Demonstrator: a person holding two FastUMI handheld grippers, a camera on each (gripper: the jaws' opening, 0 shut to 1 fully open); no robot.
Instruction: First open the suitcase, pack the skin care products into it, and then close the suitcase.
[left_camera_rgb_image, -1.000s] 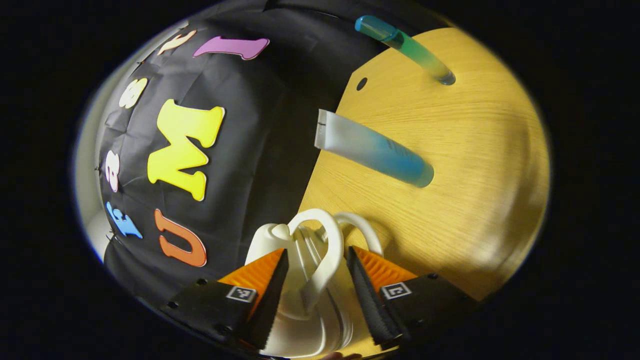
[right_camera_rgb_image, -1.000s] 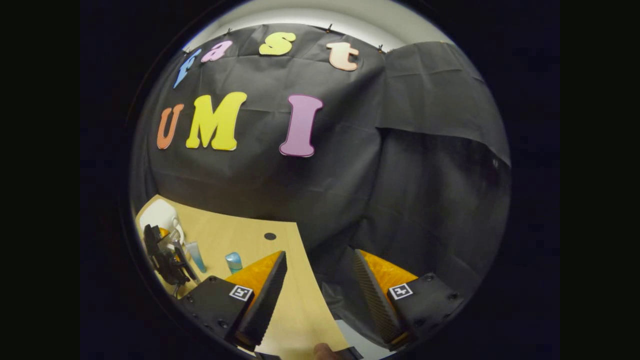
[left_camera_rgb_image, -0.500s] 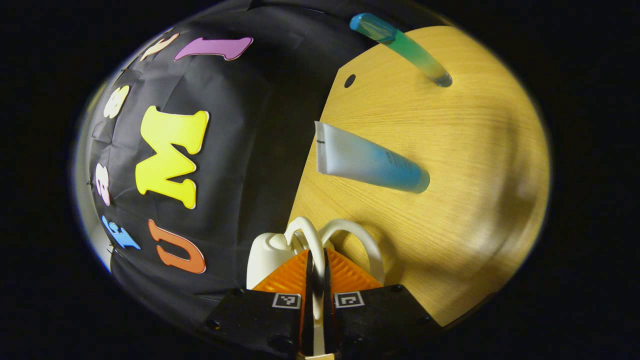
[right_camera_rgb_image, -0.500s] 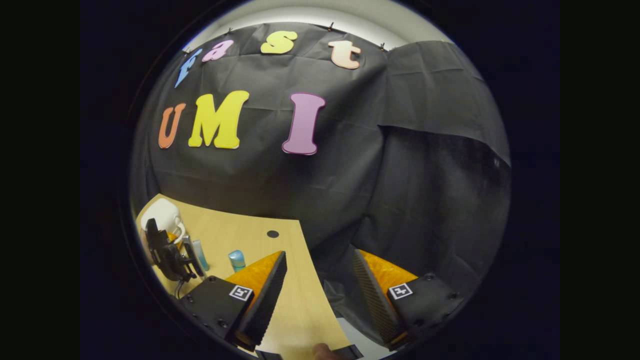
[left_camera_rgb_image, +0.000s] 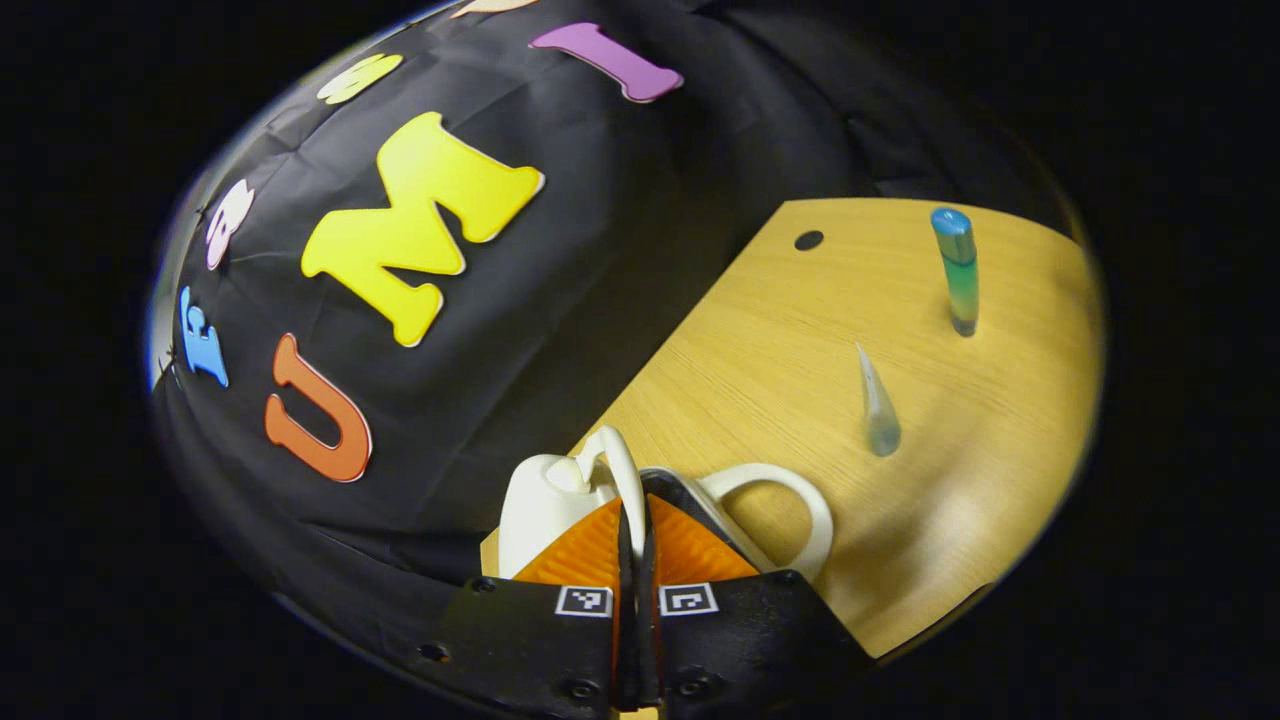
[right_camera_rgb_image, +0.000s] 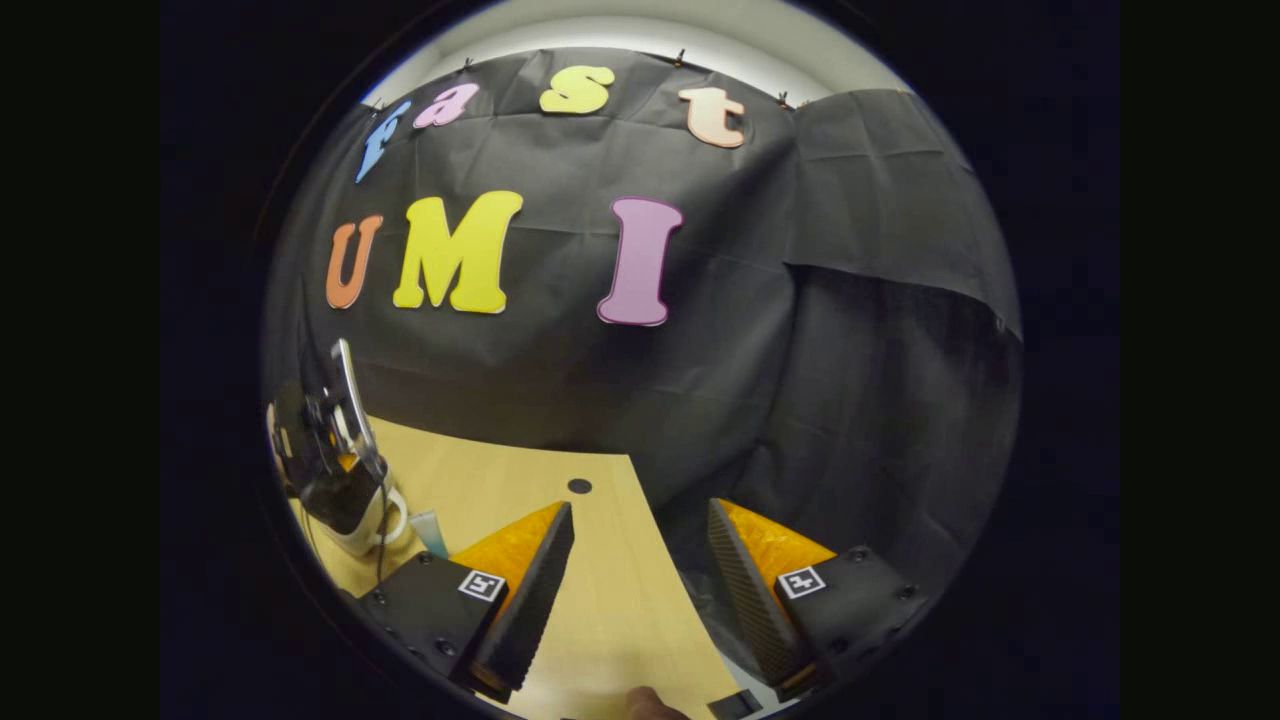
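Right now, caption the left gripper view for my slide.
Left gripper shut on one white suitcase handle; two skin care tubes stand on the wooden table beyond.

Lighting dim overall, brightest on the wooden table (left_camera_rgb_image: 900, 470) ahead of the left claw (left_camera_rgb_image: 634, 560), with a pale glare patch and soft shadows beside it. Strong fisheye bending toward every edge. Focus sharp centrally in both views; the left claw's own fingers (left_camera_rgb_image: 585, 545) slightly soft.

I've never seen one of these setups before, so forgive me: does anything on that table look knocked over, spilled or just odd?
Nothing looks spilled or broken. Both tubes, the blue-capped tube and the pale tube, stand upright on the table. The left gripper pinches one handle of the white suitcase.
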